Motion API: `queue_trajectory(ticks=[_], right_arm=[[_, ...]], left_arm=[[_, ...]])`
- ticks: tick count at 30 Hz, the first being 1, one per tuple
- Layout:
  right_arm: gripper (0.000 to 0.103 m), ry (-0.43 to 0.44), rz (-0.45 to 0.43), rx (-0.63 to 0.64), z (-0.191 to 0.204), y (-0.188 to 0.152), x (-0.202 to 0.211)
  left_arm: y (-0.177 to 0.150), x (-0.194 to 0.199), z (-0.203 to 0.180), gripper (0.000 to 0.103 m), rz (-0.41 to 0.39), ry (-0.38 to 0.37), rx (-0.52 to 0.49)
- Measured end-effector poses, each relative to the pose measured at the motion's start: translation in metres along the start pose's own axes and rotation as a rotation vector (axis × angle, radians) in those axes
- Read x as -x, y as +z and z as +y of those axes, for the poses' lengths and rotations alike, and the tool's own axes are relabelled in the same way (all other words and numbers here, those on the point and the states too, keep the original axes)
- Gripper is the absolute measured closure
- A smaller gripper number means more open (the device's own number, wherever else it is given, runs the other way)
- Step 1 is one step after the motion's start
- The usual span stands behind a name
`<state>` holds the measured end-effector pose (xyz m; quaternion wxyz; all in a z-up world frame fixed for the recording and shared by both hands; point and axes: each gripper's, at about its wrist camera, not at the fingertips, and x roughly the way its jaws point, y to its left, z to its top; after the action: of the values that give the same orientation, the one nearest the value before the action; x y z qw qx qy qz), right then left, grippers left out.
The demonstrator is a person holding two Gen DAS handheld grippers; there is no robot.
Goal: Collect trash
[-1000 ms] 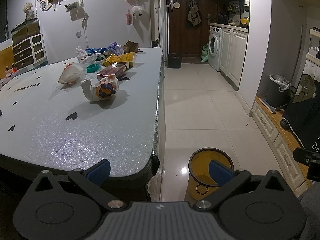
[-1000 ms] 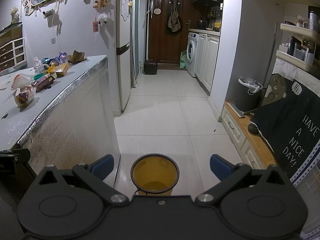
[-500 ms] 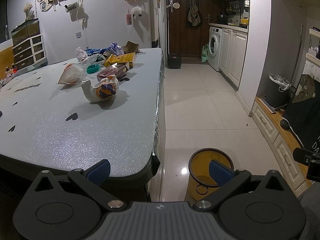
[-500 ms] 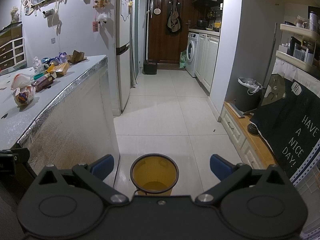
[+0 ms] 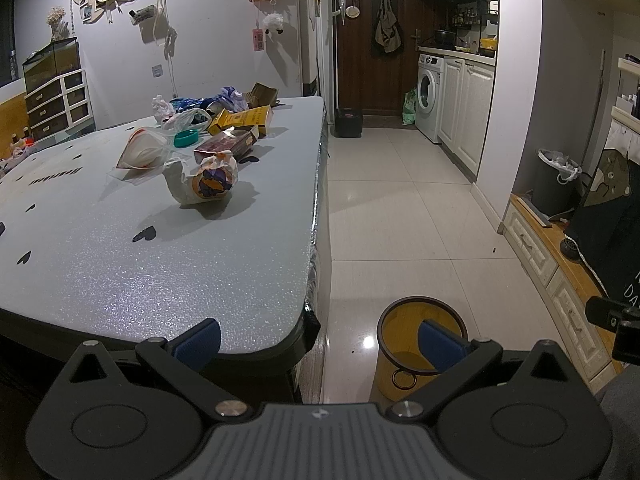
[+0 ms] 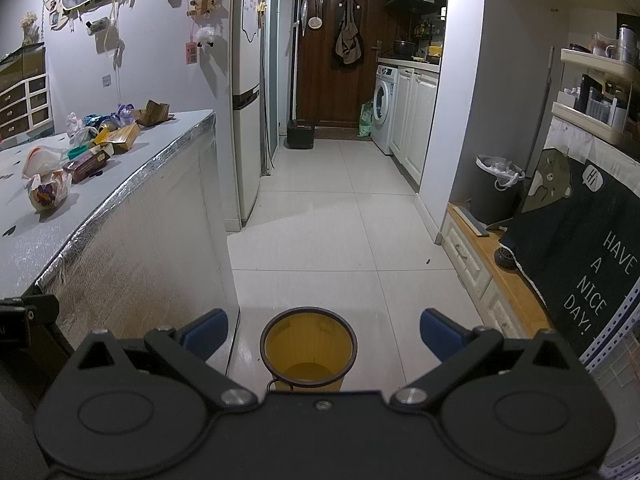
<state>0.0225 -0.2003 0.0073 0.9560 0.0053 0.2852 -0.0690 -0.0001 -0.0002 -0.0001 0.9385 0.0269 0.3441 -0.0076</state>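
Left tool (image 5: 318,340) was seen with fingers spread wide apart, nothing held between them, hovering at the near edge of the desk (image 5: 160,272). The left blue pad (image 5: 198,340) sat over the desk corner, and the right blue pad (image 5: 440,344) overlapped the yellow bin (image 5: 400,320) in view.

Right tool (image 6: 322,334) was also seen spread wide, nothing gripped, pointed down the hallway with the yellow bin (image 6: 308,344) framed between its pads. The bin was standing upright on the tiled floor (image 6: 340,232), just beside the desk's foil-covered side (image 6: 152,248), and looked empty as far as could be seen.

Trash was left on the desk top, well apart from both tools. A crumpled wrapper with purple print (image 5: 208,182) lay nearest. Behind it a white plastic bag (image 5: 144,150), a dark red packet (image 5: 226,146), a teal lid (image 5: 186,138) and a yellow box (image 5: 244,118) were clustered together. Further back, blue and purple bags (image 5: 216,100) and a brown cardboard piece (image 5: 262,94) were piled near the far edge. The same pile was seen from the right wrist, with the wrapper (image 6: 46,194) nearest and the yellow box (image 6: 122,138) behind.

A dark bin with a white liner (image 6: 498,188) was standing by the right wall. A washing machine (image 6: 384,108) was seen at the hallway end.
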Motion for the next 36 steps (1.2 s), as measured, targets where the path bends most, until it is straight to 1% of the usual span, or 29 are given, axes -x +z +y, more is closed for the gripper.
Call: queue_trajectory(ticks=[36], right_arm=[[0.000,-0.002,0.003,0.002,0.0003,-0.0019,0.0001]], left_arm=[[0.0006,-0.0005,0.0000,0.000,-0.004,0.000,0.000]])
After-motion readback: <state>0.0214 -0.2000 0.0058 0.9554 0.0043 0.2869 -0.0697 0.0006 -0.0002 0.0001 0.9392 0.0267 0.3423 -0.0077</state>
